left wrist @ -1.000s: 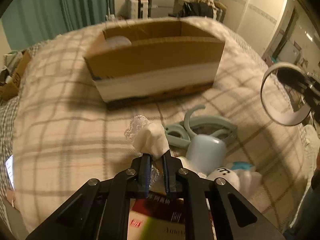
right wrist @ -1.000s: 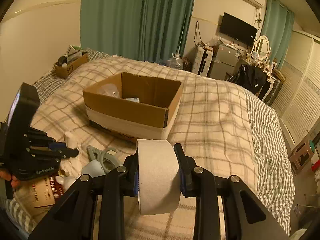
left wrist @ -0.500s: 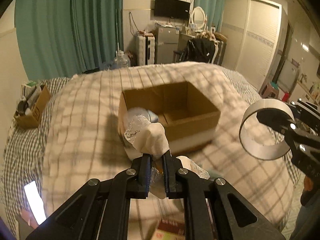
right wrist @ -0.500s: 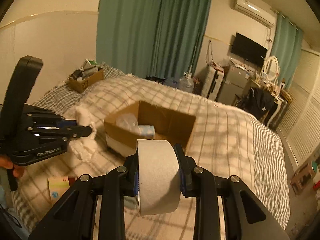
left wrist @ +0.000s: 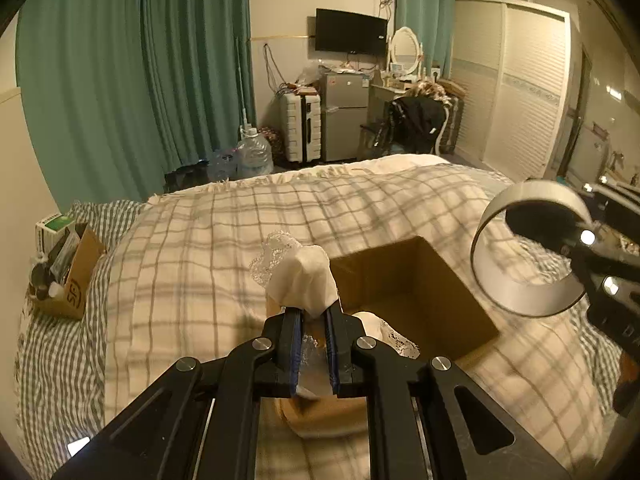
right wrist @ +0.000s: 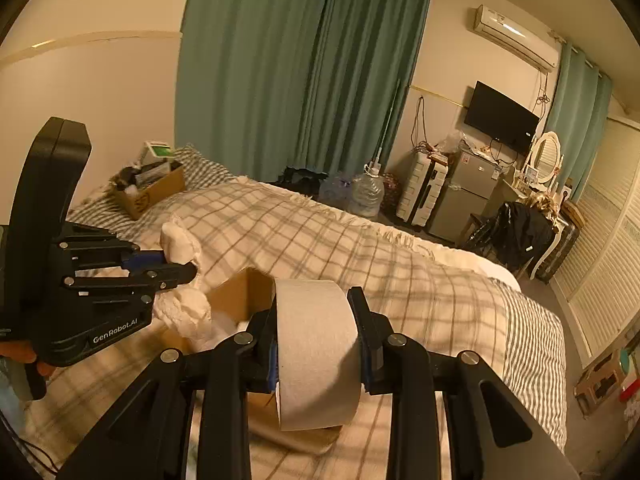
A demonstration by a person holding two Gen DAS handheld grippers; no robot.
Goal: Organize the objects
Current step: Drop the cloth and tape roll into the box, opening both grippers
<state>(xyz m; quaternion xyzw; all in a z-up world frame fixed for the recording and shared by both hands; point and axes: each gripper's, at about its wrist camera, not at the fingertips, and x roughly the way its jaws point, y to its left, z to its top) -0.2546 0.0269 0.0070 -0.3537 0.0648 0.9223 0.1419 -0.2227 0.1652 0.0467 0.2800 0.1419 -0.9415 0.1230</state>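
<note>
My left gripper (left wrist: 313,312) is shut on a white lace-trimmed cloth (left wrist: 301,278) and holds it up over the near left side of the open cardboard box (left wrist: 416,292) on the bed. The cloth hangs below the jaws too. From the right wrist view the left gripper (right wrist: 188,266) and the cloth (right wrist: 180,242) show at the left. My right gripper (right wrist: 316,334) is shut on a wide roll of tape (right wrist: 316,352), held above the box (right wrist: 240,292). The roll (left wrist: 528,248) hangs at the right in the left wrist view.
The box stands on a plaid blanket (left wrist: 200,248) covering the bed. A small carton of clutter (left wrist: 64,276) sits at the bed's far left corner. Beyond the bed are green curtains, water jugs (left wrist: 252,156), a suitcase and a small fridge (left wrist: 344,116).
Both grippers have risen and moved forward over the box with their loads. The pile of objects on the bed has dropped out of view below.
</note>
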